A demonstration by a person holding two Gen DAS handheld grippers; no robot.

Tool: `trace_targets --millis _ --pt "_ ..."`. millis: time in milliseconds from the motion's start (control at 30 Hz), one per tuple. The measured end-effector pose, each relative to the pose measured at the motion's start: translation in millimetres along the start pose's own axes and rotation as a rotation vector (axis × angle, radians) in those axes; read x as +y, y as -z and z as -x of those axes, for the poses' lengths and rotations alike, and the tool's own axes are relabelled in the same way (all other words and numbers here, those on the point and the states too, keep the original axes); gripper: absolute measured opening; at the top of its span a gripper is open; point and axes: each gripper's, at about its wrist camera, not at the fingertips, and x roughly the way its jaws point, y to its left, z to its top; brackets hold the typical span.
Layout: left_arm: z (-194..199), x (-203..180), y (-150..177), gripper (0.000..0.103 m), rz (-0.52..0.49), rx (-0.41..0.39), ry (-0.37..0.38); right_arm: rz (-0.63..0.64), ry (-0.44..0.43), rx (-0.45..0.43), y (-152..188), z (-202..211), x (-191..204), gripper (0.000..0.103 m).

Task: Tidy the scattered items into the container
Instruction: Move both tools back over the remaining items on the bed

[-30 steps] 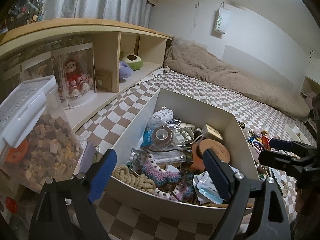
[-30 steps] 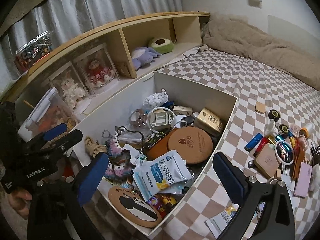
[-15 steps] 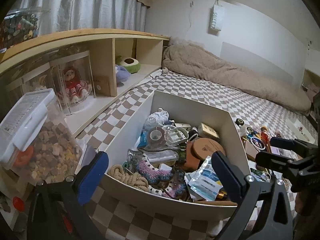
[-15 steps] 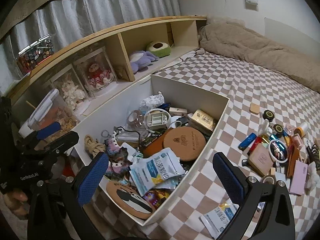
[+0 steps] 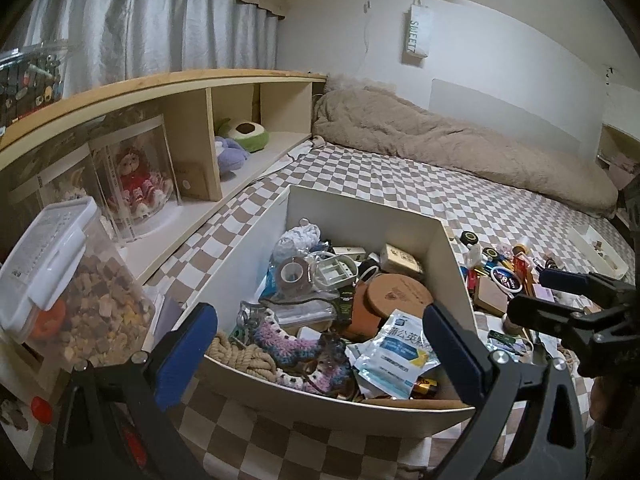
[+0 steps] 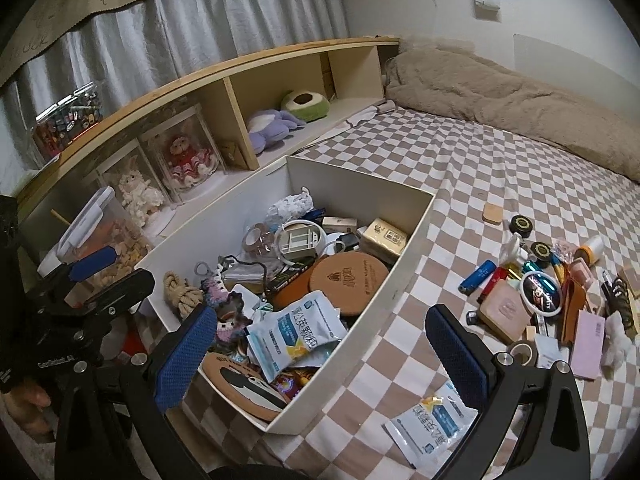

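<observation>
A white box (image 5: pixel 362 210) (image 6: pixel 408 258) sits on the checkered bed, full of items: a round brown coaster (image 6: pixel 349 280), a rope coil (image 5: pixel 244 356), a blue-white packet (image 6: pixel 298 326). Several small items lie scattered right of it (image 6: pixel 536 292) (image 5: pixel 500 276); another blue-white packet (image 6: pixel 430 426) lies near the front. My left gripper (image 5: pixel 320 348) is open and empty, held before the box's near end. My right gripper (image 6: pixel 320 356) is open and empty above the box's near right corner.
A wooden shelf (image 6: pixel 240 96) with plush toys and doll cases runs along the left. A clear tub of snacks (image 5: pixel 60 292) stands near the left gripper. A beige blanket (image 5: pixel 440 144) lies at the far end of the bed.
Both grippers have drawn back and up from the box, so it looks smaller and more of the bed shows. Both stay open and empty.
</observation>
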Motion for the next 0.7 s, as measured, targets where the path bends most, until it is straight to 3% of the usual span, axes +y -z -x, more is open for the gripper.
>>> trace_targets --millis 700 --pt "7 -44 -17 0.103 -0.015 -0.032 0.044 0.030 0.073 -0.057 -3 45 -29 0.103"
